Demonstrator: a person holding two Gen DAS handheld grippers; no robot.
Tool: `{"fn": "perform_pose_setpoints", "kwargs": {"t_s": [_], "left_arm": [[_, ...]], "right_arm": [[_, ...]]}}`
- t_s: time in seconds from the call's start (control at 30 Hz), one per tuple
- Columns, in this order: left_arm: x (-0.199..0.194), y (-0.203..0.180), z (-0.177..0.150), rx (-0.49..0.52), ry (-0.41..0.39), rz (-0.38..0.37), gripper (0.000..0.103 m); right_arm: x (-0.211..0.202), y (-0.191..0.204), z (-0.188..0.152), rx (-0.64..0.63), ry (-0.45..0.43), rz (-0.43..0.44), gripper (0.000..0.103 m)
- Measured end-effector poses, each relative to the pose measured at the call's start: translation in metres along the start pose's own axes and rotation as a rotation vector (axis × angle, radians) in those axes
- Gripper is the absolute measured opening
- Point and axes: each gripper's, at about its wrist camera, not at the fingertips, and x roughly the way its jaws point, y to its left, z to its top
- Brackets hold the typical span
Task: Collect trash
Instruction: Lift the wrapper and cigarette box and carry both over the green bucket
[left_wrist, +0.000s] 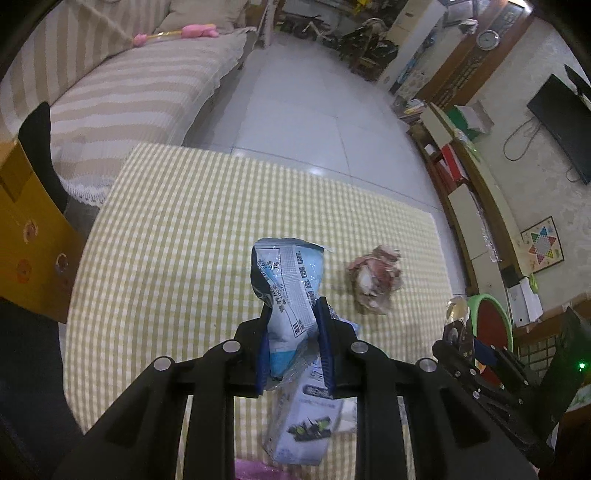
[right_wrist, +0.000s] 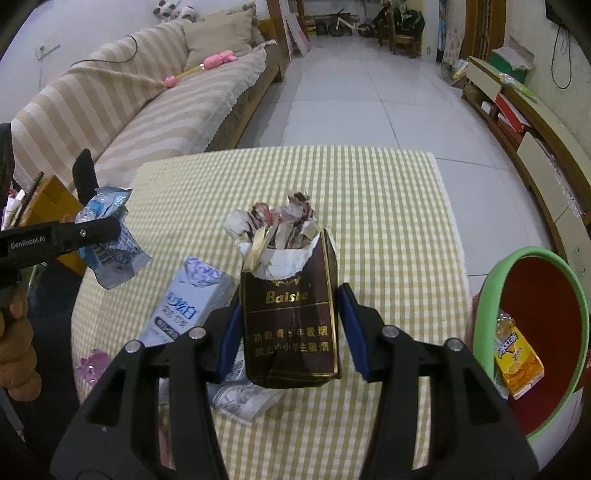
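Both tools are matte black plastic. The right gripper has forked arms with round silver pins and blue pads on its fingers — the left gripper matches, its side printed "GenRobot.AI" in white.

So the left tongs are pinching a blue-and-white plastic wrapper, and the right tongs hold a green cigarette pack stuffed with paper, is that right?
Nearly. The left tongs do pinch the blue-and-white plastic wrapper, but the cigarette pack in the right tongs is dark brown with gold lettering, not green. The right wrist view shows it, crumpled paper sticking out of its torn top.
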Motion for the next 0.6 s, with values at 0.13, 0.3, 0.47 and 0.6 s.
{"fn": "perform_pose_setpoints", "kwargs": {"t_s": [0.13,0.3,0.47,0.6], "left_arm": [[-0.015,-0.014,-0.004,0.032,-0.021,0.002,0.02],[-0.031,-0.033,-0.005,0.072,-0.04,0.0,0.02],[-0.04,-0.058,-0.008,0.118,-0.05,-0.008,0.02],[-0.04,-0.081,-0.009,0.16,-0.047,-0.023,0.02]], "right_arm": [[-0.013,-0.004,0.0,0.006,-0.026,0.002,0.048],[-0.03,-0.01,-0.001,0.02,-0.059,-0.002,0.048],[-0.045,-0.023,-0.004,0.043,-0.086,-0.01,0.048],[-0.056,-0.04,-0.007,0.073,-0.106,-0.026,0.048]]}}
